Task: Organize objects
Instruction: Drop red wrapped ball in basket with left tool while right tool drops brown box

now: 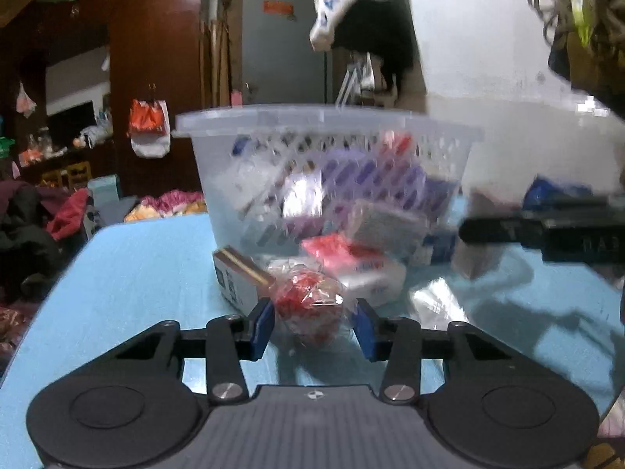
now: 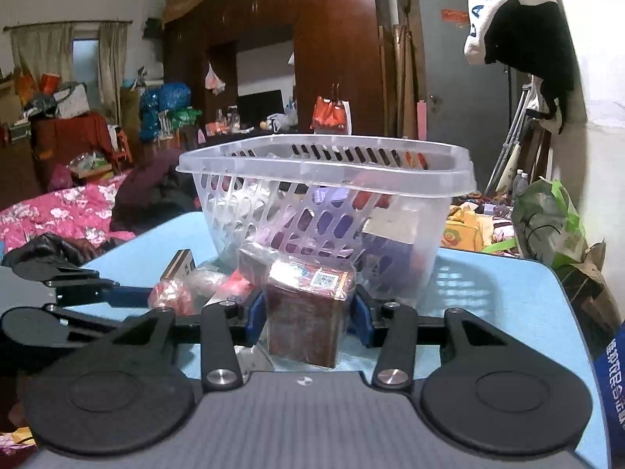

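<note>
On the blue table [image 2: 508,293], a clear basket [image 2: 324,179] stands at twelve o'clock. The left gripper [image 1: 314,322] pinches a red-filled bag [image 1: 308,305]; the right gripper [image 2: 308,314] clamps a brown packet [image 2: 304,316].

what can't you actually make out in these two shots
- Left wrist view: the basket contents are smeared by motion blur; only purple and red shapes show behind its slots.
- Left wrist view: the right gripper is cut off by the right edge.
- Right wrist view: the QR label on the brown packet is too small to read.
- Right wrist view: the left gripper fingertips are hidden behind the red bag.
</note>
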